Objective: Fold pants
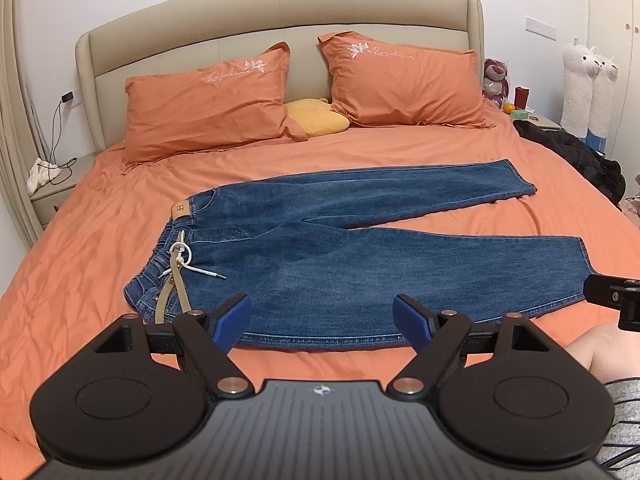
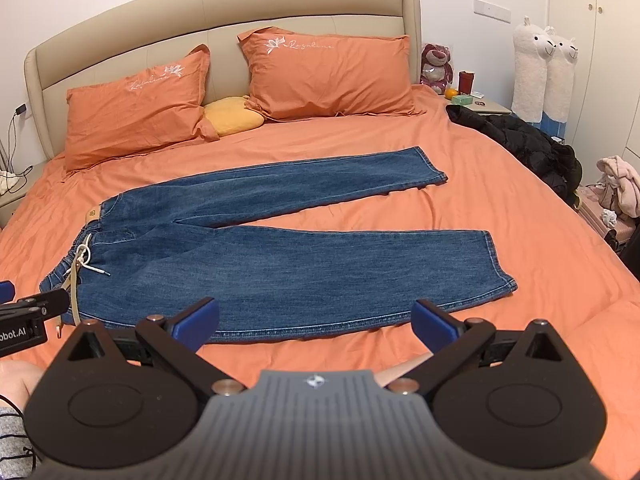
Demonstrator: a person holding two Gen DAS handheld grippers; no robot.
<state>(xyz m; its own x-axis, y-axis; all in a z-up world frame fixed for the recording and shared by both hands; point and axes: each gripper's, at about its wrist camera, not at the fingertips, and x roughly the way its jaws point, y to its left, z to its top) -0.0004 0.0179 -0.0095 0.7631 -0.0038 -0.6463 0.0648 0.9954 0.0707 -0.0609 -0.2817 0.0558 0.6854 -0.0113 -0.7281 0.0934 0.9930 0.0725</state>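
Note:
Blue jeans [image 1: 340, 248] lie flat on the orange bed, waistband to the left with a white drawstring [image 1: 182, 258], both legs spread toward the right. They also show in the right wrist view [image 2: 280, 256]. My left gripper [image 1: 322, 322] is open and empty, hovering over the near edge of the jeans by the waist. My right gripper [image 2: 316, 322] is open and empty, above the near leg's lower edge. Part of the right gripper [image 1: 612, 300] shows at the right edge of the left wrist view.
Two orange pillows [image 1: 208, 100] [image 1: 404, 80] and a yellow cushion [image 1: 318, 116] lie at the headboard. A black jacket [image 2: 520, 140] lies on the bed's right edge. Nightstands [image 1: 56, 188] flank the bed. Plush alpacas [image 2: 540, 68] stand at the right wall.

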